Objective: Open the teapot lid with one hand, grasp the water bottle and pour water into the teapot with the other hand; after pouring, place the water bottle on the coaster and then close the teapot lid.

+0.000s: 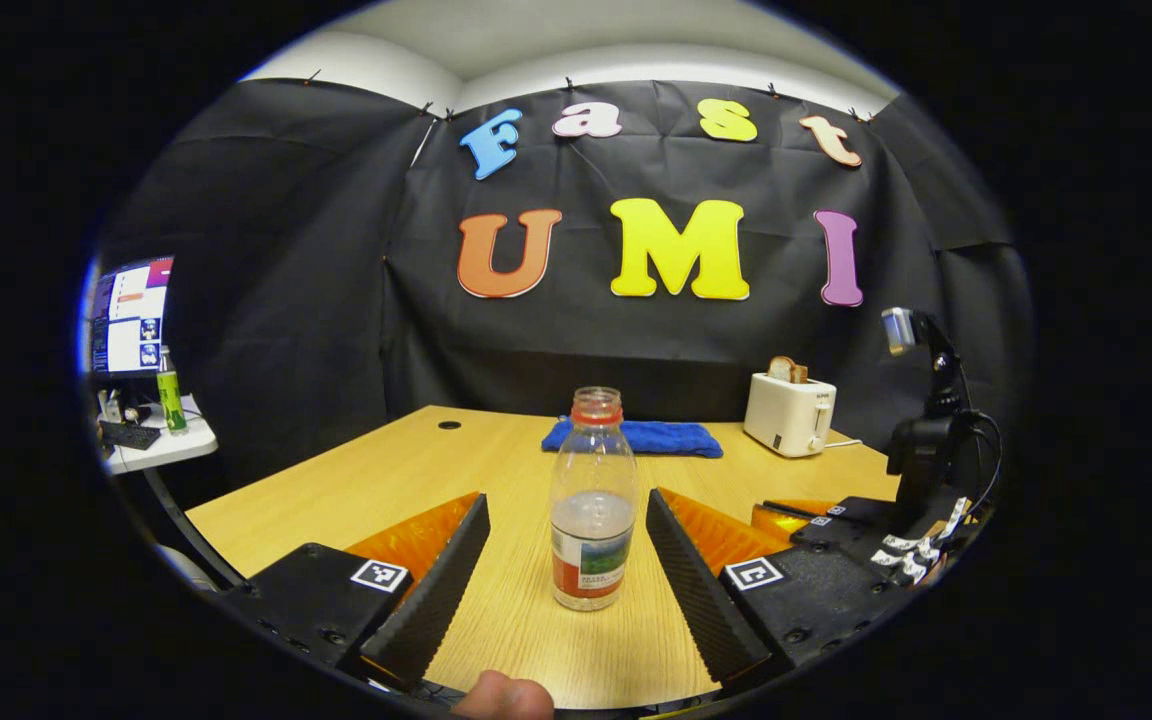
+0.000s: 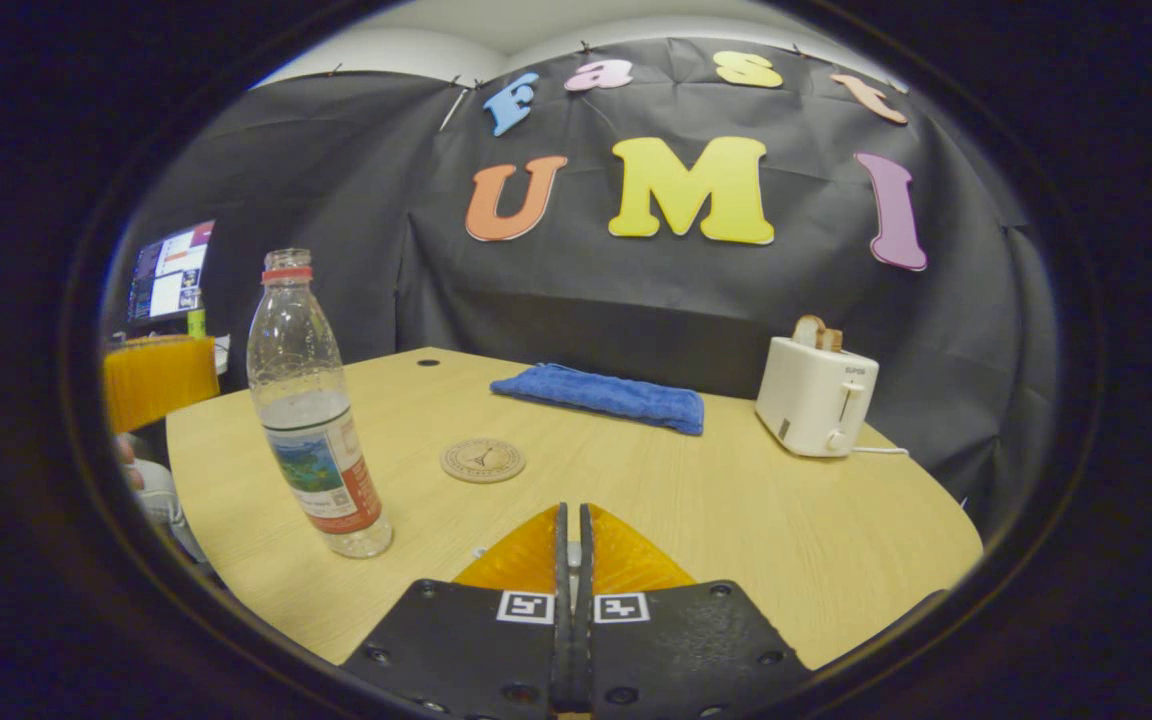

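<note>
Cloth-walled booth [image 2: 636, 300] with wooden table [image 2: 736, 520]

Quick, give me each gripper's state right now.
Left gripper: open, fingers either side of the water bottle, not touching it.
Right gripper: shut, holding nothing.

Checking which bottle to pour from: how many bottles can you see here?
2. A clear plastic water bottle with a red neck ring stands uncapped on the wooden table, between the left tongs' open fingers. A small green bottle stands on the white side table by the monitor. Others may be hidden.
</note>
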A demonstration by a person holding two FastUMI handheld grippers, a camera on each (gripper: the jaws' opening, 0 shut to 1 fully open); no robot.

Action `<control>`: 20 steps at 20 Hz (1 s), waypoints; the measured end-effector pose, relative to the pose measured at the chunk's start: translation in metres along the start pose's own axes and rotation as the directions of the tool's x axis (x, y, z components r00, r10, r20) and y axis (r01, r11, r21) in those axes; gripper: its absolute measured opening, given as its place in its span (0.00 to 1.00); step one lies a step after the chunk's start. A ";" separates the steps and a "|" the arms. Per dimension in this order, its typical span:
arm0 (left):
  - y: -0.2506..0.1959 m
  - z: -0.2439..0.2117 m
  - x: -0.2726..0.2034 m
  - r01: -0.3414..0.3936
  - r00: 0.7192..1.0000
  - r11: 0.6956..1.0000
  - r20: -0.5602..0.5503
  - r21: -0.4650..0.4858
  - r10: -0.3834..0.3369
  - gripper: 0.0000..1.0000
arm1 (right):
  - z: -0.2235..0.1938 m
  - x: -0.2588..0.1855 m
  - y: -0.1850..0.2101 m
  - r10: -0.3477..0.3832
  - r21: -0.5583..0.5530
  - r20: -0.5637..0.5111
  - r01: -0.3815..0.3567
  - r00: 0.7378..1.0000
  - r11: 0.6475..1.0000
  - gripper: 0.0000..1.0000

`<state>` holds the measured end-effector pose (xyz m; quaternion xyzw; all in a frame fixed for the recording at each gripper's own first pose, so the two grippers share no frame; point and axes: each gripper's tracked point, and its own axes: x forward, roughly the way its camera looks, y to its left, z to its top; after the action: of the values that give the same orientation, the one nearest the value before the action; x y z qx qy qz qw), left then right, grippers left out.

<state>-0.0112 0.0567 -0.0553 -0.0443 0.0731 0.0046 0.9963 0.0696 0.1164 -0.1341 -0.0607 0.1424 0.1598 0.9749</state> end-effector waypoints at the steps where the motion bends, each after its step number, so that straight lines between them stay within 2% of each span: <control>1: -0.005 -0.008 0.001 0.021 1.000 1.000 -0.016 -0.016 -0.021 0.99 | 0.002 -0.001 0.000 0.006 0.000 0.005 -0.006 1.000 1.000 0.00; 4: -0.010 -0.024 0.008 0.060 0.997 0.996 -0.044 -0.069 -0.063 0.99 | 0.015 -0.007 0.000 0.025 -0.001 0.028 -0.025 0.999 1.000 0.00; 12: -0.011 -0.071 0.046 0.079 0.984 0.991 -0.149 -0.104 -0.094 1.00 | 0.032 -0.030 -0.027 0.009 0.008 0.057 -0.009 0.998 1.000 0.00; 17: -0.008 -0.073 0.064 0.068 0.985 0.993 -0.154 -0.094 -0.082 1.00 | 0.031 -0.040 -0.041 -0.008 0.007 0.058 0.008 0.998 1.000 0.02; 20: -0.007 -0.075 0.069 0.064 0.984 0.996 -0.161 -0.058 -0.072 1.00 | 0.032 -0.044 -0.046 -0.018 0.004 0.063 0.017 0.998 1.000 0.00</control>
<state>0.0461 0.0430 -0.1382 -0.0730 0.1528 -0.0311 0.9851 0.0531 0.0649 -0.0877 -0.0554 0.1115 0.1529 0.9804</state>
